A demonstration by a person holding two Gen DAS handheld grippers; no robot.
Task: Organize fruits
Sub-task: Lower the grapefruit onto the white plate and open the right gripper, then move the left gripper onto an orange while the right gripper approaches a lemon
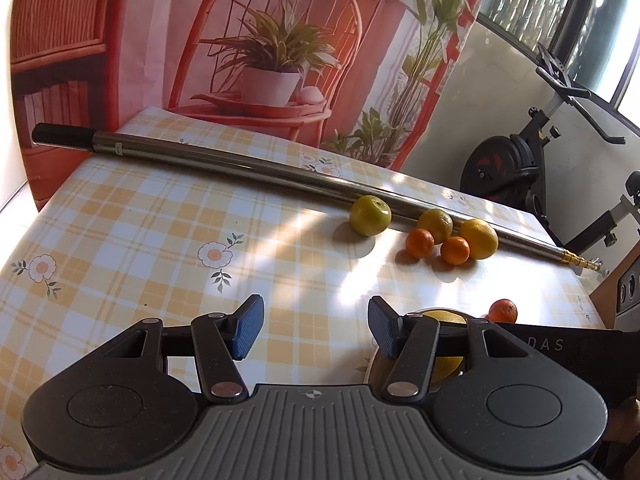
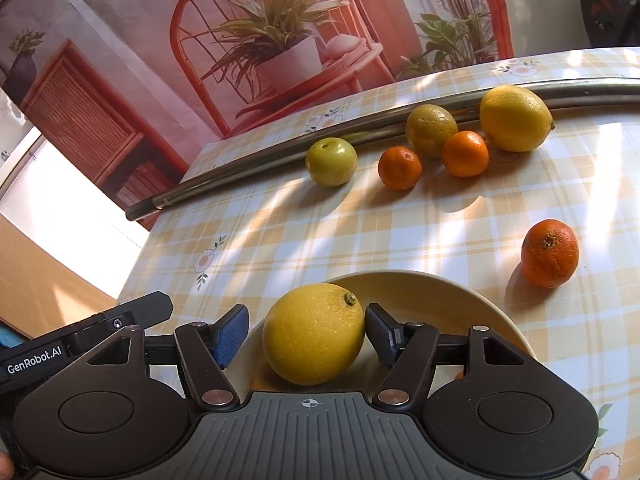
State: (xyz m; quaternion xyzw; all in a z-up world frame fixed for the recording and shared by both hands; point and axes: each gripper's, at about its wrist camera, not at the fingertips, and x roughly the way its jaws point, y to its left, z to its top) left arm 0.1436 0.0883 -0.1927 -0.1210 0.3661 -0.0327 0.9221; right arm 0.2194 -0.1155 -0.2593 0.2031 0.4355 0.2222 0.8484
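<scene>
Dimpled yellow lemon (image 2: pixel 314 334) lying in a smooth cream plate (image 2: pixel 472 300), between the spread blue ribbed pads of the right gripper (image 2: pixel 306 334), one pad touching its rind, the other apart; left gripper (image 1: pixel 316 328) wide open, holding nothing, its linkage hiding most of that plate. Bench (image 1: pixel 120 216) under glossy yellow-check floral oilcloth, sun-dappled, carrying a steel pole (image 1: pixel 224 162), a green round fruit (image 1: pixel 370 215), three mandarins and two further citrus, before a printed chair-and-plant backdrop (image 1: pixel 264 52)

Spread left tongs (image 1: pixel 316 328) above checked tablecloth (image 1: pixel 132 220), five fruits (image 1: pixel 430 228) beyond.
</scene>
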